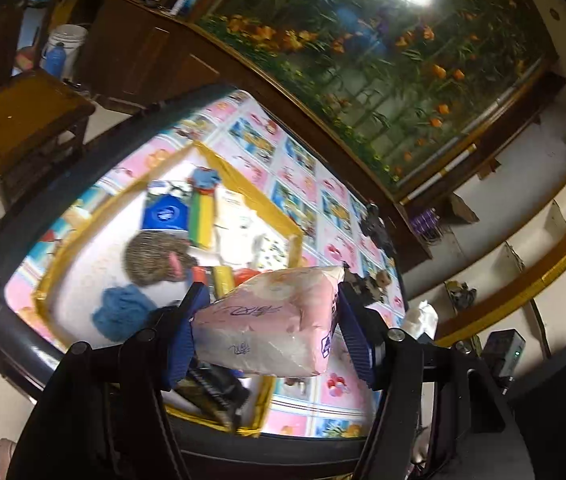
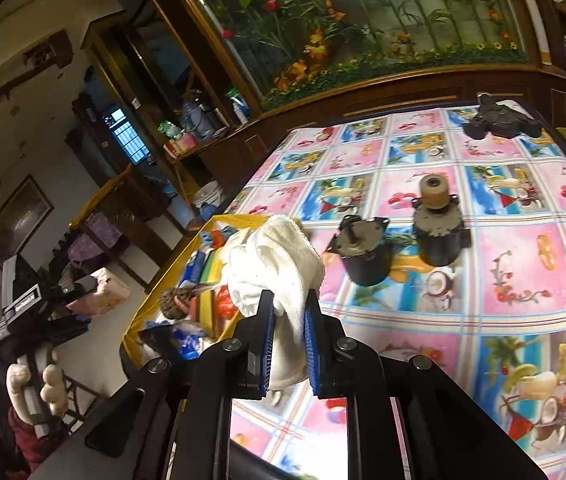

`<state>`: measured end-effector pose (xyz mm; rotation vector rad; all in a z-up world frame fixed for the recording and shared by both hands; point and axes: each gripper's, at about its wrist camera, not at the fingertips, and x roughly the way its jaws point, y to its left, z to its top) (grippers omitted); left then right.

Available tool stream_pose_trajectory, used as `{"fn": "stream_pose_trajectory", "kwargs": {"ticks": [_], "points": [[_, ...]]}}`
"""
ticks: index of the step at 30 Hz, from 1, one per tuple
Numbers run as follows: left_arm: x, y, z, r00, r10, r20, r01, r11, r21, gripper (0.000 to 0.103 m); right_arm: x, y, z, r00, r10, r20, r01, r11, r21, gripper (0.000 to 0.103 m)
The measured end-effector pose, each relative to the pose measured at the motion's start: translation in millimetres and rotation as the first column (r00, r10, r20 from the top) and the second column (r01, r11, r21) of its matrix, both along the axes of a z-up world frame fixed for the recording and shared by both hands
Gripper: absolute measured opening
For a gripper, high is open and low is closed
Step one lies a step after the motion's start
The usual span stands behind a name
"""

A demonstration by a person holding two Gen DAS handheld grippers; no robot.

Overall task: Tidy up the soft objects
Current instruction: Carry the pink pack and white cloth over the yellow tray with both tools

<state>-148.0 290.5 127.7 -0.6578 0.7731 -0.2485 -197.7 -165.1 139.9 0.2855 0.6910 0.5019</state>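
Note:
My left gripper (image 1: 271,308) is shut on a pink tissue pack (image 1: 267,320) and holds it in the air over the table's near side; the pack (image 2: 103,290) and that gripper also show at the left of the right wrist view. My right gripper (image 2: 288,312) is shut on a white towel (image 2: 275,264), bunched above its blue pads. Beyond both lies a yellow-rimmed tray (image 1: 243,184) with soft things: a blue cloth (image 1: 123,312), a speckled knitted piece (image 1: 155,260), a blue pack (image 1: 165,214) and a yellow-green sponge (image 1: 203,220). The tray's rim (image 2: 139,320) sits left of the towel.
Two dark motors (image 2: 363,248) (image 2: 439,228) stand on the patterned tablecloth (image 2: 503,260), with a black part (image 2: 503,118) at the far edge. A wooden stool (image 1: 23,128) and a white bucket (image 1: 65,48) stand beside the table. A hand (image 2: 39,388) grips the left tool's handle.

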Motion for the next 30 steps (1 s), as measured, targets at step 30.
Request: {"fn": "stream_pose_trajectory", "kwargs": {"ticks": [30], "points": [[50.0,34.3,-70.9,0.991,0.129,0.035,-0.132,0.894,0.427,0.064,95.1,202.9,-30.4,0.968,0.21,-0.137,-0.223,0.971,-0.087,0.014]]}}
